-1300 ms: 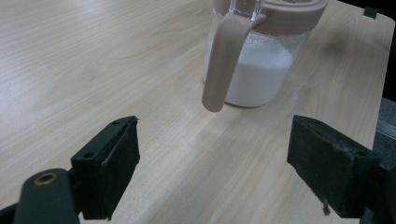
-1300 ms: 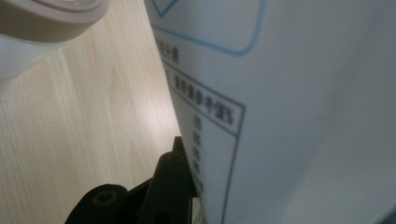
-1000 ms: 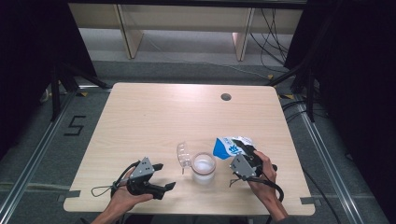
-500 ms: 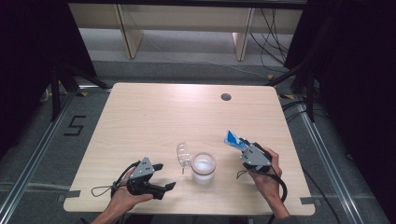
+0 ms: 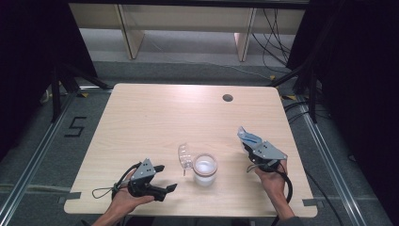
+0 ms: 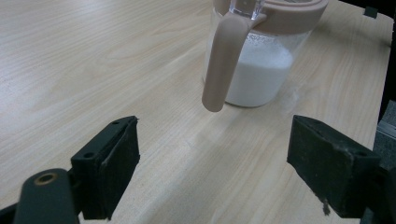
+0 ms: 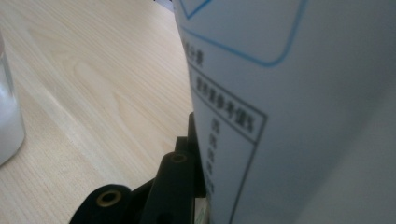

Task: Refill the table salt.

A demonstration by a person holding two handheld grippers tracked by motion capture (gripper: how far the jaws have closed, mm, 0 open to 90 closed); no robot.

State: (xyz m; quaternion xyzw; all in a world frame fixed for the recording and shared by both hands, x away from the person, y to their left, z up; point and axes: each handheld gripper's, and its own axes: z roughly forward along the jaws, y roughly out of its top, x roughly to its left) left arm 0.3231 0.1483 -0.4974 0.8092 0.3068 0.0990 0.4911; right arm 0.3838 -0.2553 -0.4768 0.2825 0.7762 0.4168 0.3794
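Right gripper is clamping a blue-and-white packet to the right of the jar

The right gripper's jaws are pressing on the packet, holding it just above the wooden table near its right edge, well apart from the jar; in the right gripper view the packet is looming right against the one jaw that shows. The left gripper is sitting near the front edge with its jaws standing wide apart and gripping nothing, pointing toward the jar, which is standing on the table holding white powder, its pink lid tipping open to the left
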